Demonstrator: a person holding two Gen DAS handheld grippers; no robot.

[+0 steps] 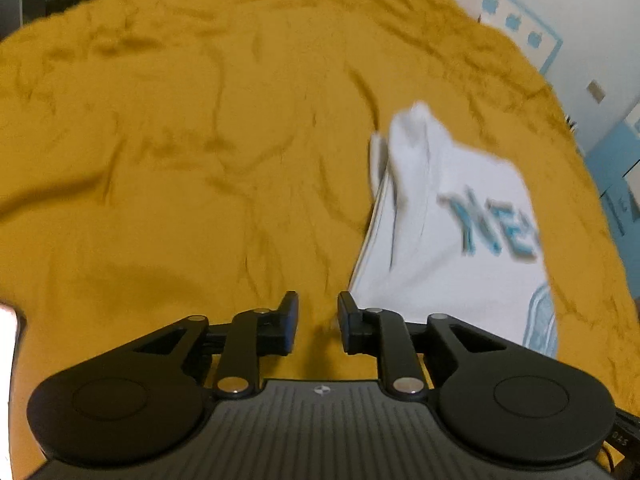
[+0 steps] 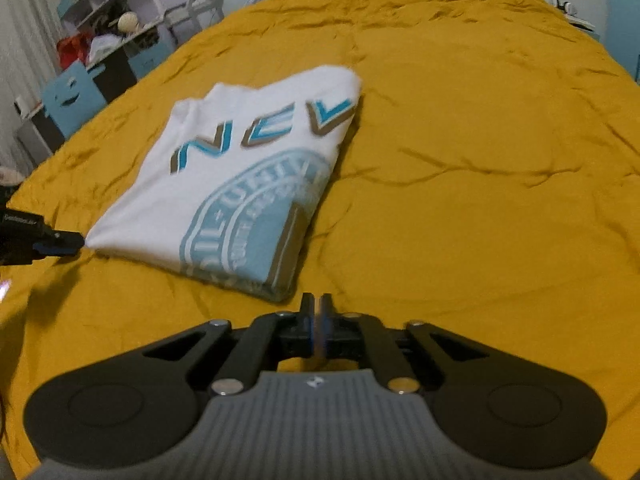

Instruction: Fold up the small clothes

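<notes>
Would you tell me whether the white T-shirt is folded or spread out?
Folded: the T-shirt lies as a compact rectangle with stacked layers along its edge, its print cut off at the fold.

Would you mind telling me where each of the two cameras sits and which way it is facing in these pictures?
Left wrist: sits on the left gripper, looking forward over the mustard bedspread; its own open fingers show below, the folded white T-shirt ahead to the right.
Right wrist: sits on the right gripper, looking up the bed towards shelves; its own closed fingers show, with the T-shirt ahead to the left.
Shared: both see the T-shirt and bedspread; the right view also catches the left gripper's tip by the shirt's corner.
</notes>
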